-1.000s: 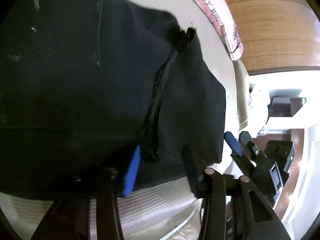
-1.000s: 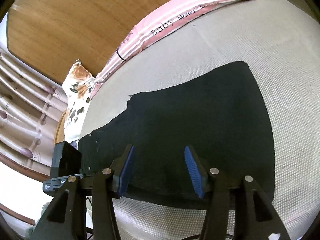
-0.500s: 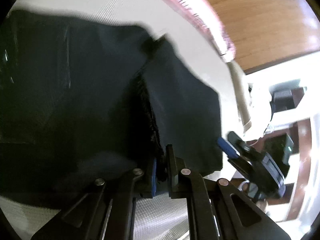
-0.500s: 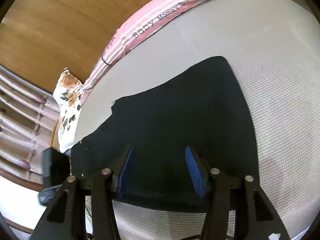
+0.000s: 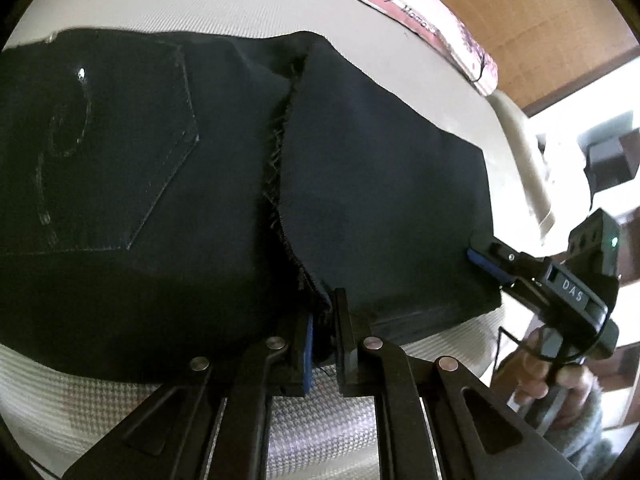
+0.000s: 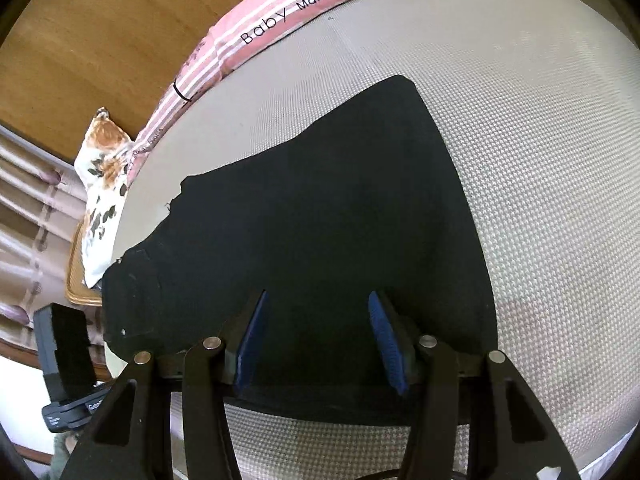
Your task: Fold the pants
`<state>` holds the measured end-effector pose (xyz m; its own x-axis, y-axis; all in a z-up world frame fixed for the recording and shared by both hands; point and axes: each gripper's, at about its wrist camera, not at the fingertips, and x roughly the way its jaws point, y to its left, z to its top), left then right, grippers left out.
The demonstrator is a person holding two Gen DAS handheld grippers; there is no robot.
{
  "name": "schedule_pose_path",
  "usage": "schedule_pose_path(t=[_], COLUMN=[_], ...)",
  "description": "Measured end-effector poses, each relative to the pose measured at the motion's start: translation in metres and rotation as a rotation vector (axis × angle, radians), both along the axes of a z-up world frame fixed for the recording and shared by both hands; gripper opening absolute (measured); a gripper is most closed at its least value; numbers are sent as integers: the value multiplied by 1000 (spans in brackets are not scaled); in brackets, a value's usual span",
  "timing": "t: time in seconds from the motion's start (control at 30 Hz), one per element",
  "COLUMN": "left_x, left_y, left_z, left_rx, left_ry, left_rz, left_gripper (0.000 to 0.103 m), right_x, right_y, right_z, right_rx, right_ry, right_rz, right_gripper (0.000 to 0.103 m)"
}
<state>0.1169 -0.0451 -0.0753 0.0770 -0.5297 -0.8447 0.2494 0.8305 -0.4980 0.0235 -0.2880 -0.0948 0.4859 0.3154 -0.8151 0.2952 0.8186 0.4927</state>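
Presently, the black denim pants [image 5: 168, 184] are laid flat on the beige woven mattress [image 6: 540, 168], filling the centre of both frames, with one folded layer already overlapping. The left gripper [image 5: 322, 334] is clamped on the frayed hem at lower centre. The right gripper [image 6: 316, 340] is held apart over the cloth. Further folds are judged outstanding.

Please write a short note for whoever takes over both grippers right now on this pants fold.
Left gripper: shut on the near edge of the black denim pants, at the frayed hem.
Right gripper: open, over the pants' near edge further along, nothing held.
Pants lie flat on the beige woven mattress, one leg end folded over the seat.
Left to do: close the right gripper, then make the next fold.
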Motion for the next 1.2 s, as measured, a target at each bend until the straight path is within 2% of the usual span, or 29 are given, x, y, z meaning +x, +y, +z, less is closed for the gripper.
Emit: schedule_pose_path(t=[0.17,0.33,0.43,0.63,0.73,0.87,1.0,1.2], left_x=[-5,-13,-20,-22,-22,-23,-23,-24], left_y=[-9,-14,-16,-17,-19,-19,-18,-11], left_z=[9,23,19,13,11,11,10,10], left_rx=[70,207,266,300,308,306,293,272], left_ry=[-57,-210,-254,-280,-291,-299,-296,-291], left_rz=[-18,-43,-72,-76,-78,-76,-69,-63], left_gripper=[18,24,31,35,36,37,37,37], right_x=[0,-1,-4,-12,-4,24,61,109], right_y=[3,9,15,31,40,62,78,98], right_z=[1,4,5,8,13,26,32,19], right_rx=[-31,-69,-95,-148,-151,-242,-276,-315], right_ry=[-1,18,31,37,12,-71,-115,-96], right_rz=[20,45,70,129,162,232,279,327], right_gripper=[51,51,52,55,56,56,55,49])
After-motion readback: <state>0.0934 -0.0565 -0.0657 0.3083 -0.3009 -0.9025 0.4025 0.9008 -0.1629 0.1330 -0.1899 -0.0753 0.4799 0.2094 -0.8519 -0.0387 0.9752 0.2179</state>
